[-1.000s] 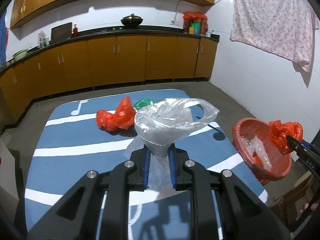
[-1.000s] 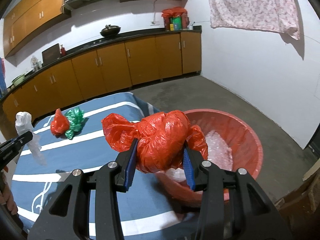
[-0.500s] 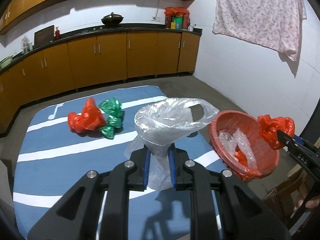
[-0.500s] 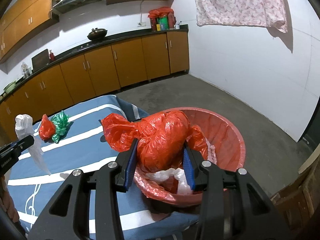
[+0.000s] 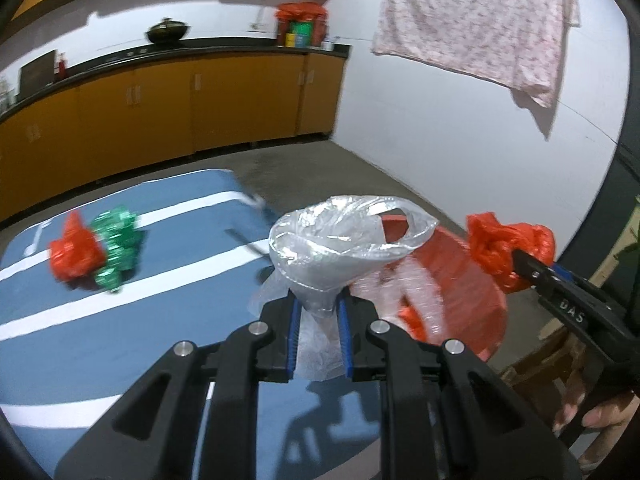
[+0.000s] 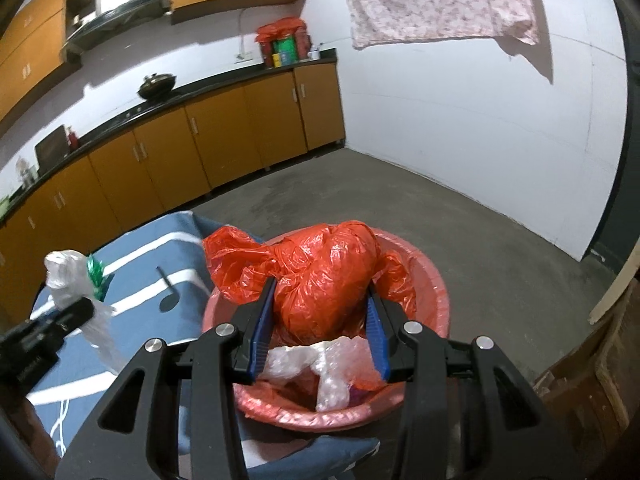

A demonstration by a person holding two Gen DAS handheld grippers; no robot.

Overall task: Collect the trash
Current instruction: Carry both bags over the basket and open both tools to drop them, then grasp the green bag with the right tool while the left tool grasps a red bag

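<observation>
Right gripper [image 6: 320, 314] jaws clamp the crumpled red bag [image 6: 324, 276] over the red basin [image 6: 432, 284]; left gripper [image 5: 318, 322] jaws pinch the clear bag [image 5: 340, 248] by its neck. Both judged feather-light, soft, slippery; grip bunched folds

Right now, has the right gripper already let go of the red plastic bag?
No: the right gripper is clamped on the red plastic bag, holding it above the red basin.

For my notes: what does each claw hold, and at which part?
Left claw: clear plastic bag, by its narrow lower end. Right claw: crumpled red bag, around its middle.
</observation>
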